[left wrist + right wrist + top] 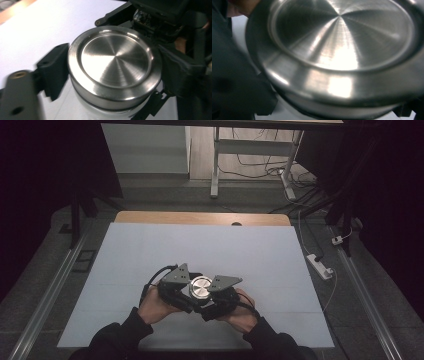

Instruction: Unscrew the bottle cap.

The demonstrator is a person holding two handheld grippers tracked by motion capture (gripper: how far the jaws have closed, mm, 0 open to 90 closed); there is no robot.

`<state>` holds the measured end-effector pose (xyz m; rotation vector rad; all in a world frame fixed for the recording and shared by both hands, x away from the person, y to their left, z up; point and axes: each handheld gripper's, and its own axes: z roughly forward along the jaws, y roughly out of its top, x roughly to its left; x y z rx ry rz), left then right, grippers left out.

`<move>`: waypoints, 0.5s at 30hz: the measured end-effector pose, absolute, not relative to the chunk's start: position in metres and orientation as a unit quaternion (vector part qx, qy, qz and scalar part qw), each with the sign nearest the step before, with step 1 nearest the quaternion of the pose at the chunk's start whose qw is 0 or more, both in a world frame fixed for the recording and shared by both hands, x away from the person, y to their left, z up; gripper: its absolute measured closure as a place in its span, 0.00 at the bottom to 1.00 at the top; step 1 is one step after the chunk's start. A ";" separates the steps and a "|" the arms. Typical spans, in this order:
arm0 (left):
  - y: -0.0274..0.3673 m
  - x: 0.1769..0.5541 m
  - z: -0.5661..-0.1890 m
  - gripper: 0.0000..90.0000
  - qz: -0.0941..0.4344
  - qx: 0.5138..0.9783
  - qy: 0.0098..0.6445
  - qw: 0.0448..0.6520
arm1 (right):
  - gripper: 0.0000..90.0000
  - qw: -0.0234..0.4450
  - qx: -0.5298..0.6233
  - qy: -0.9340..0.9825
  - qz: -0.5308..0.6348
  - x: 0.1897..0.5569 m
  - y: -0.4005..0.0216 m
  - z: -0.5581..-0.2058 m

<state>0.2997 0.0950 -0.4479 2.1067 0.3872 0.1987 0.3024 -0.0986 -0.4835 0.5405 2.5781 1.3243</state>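
Near edge of desk [150, 245], about 6 o'clock: both hands meet. Left hand-held gripper [186, 292] at 9 o'clock of a round steel lid [201, 286], jaws flanking its rim; whether the pads press I cannot tell. Right hand-held gripper [216, 297] at 3 o'clock, jaws drawn in tight on the jar below the lid. Lid sits on a pale jar [100, 110], upright. Beyond, bare white desk.

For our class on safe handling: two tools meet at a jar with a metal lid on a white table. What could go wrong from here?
1. The metal lid is smooth and shiny, so the left tool might slip off its rim.
2. The right tool sits very close against the jar; if the two tools pull unevenly, the jar could tip onto the table.
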 end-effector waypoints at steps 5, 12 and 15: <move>0.114 0.306 -0.437 0.01 0.032 0.854 0.132 0.502 | 0.17 0.088 0.169 0.869 0.456 0.301 -0.100 -0.481; 0.125 0.302 -0.433 0.05 0.012 0.873 0.045 0.485 | 0.17 0.042 0.111 0.880 0.460 0.295 -0.097 -0.480; 0.122 0.298 -0.436 0.09 0.003 0.880 0.011 0.475 | 0.17 0.026 0.087 0.883 0.461 0.290 -0.093 -0.480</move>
